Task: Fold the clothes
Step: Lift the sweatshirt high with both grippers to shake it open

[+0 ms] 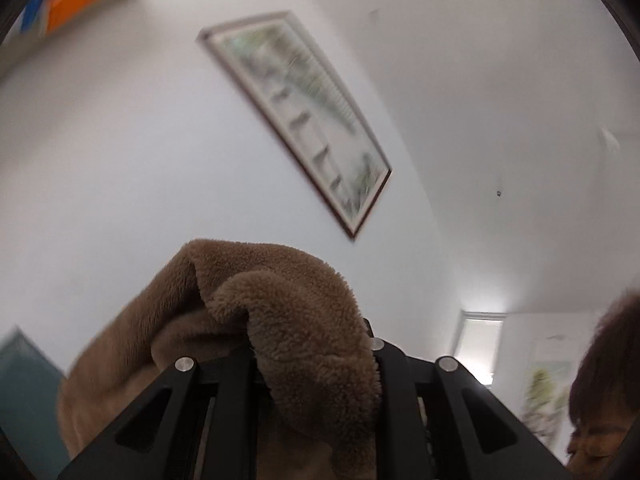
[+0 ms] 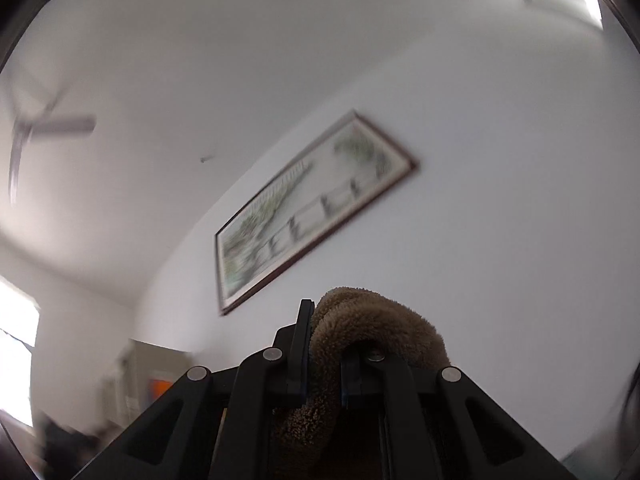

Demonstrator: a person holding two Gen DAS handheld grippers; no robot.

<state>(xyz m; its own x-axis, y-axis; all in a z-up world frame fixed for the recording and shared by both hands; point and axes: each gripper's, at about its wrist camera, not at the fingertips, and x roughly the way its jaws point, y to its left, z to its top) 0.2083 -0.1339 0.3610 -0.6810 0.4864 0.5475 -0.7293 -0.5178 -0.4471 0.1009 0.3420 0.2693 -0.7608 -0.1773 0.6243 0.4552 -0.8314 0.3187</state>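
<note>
both grippers, left gripper (image 1: 312, 364) and right gripper (image 2: 324, 364), pointed up with jaws clamped on a brown fleece garment (image 1: 280, 300); should hold corners level and taut so it hangs flat.

Your left gripper (image 1: 312, 360) is matte black throughout, built of flat angular link arms with triangular cut-outs near the lower corners. Round silver pivot pins (image 1: 185, 364) cap the joints; three are visible in this view. Your right gripper (image 2: 324, 360) matches it: the same black linkage, the same triangular openings, and four silver pins (image 2: 199, 373) across the joints. Its left finger (image 2: 304, 340) is a thin upright black plate. A dark blue strip edges the finger pads (image 2: 345, 384). No cables or markings can be made out.
</note>
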